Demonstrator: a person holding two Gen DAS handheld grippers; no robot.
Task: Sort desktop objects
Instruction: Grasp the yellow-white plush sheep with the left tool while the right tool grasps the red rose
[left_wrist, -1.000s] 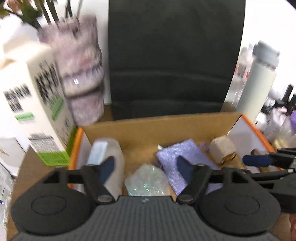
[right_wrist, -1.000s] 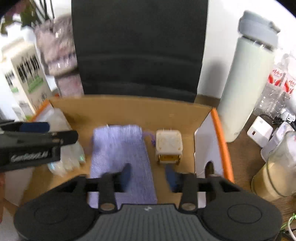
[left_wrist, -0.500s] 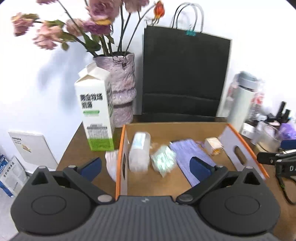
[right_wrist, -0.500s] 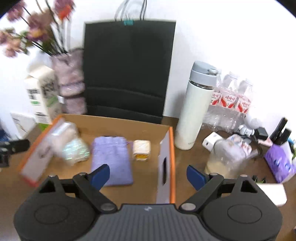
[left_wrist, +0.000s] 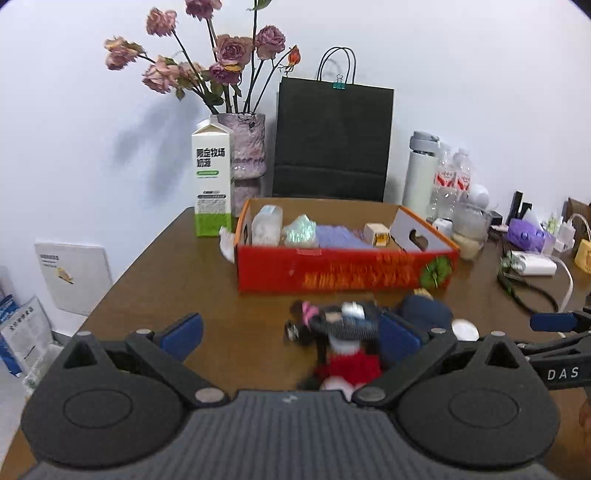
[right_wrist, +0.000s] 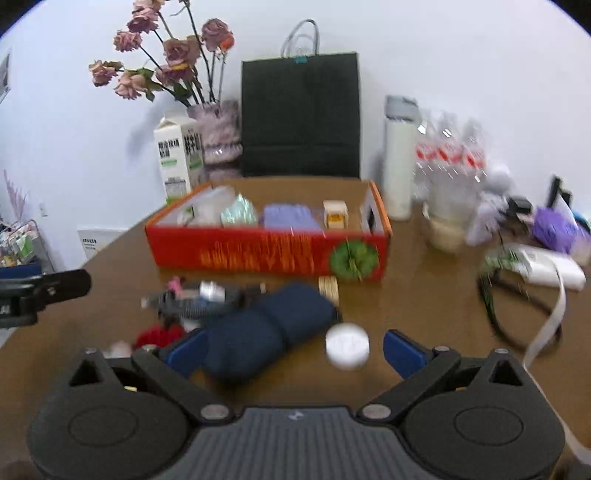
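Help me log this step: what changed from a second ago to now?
Both grippers pulled back out of the red box to the near side of the table, over the loose things still lying there. The left gripper and right gripper have just been opening; both are wide open and hold nothing. The purple pouch, the small cream box and the wrapped packets stayed in the box.

Both tongs (left_wrist: 290, 334) (right_wrist: 293, 349) pulled back from red box (left_wrist: 343, 267); jaws just opened wide, empty.

Motion blur smears the small dark items (left_wrist: 340, 317) before the red box (left_wrist: 343, 269).
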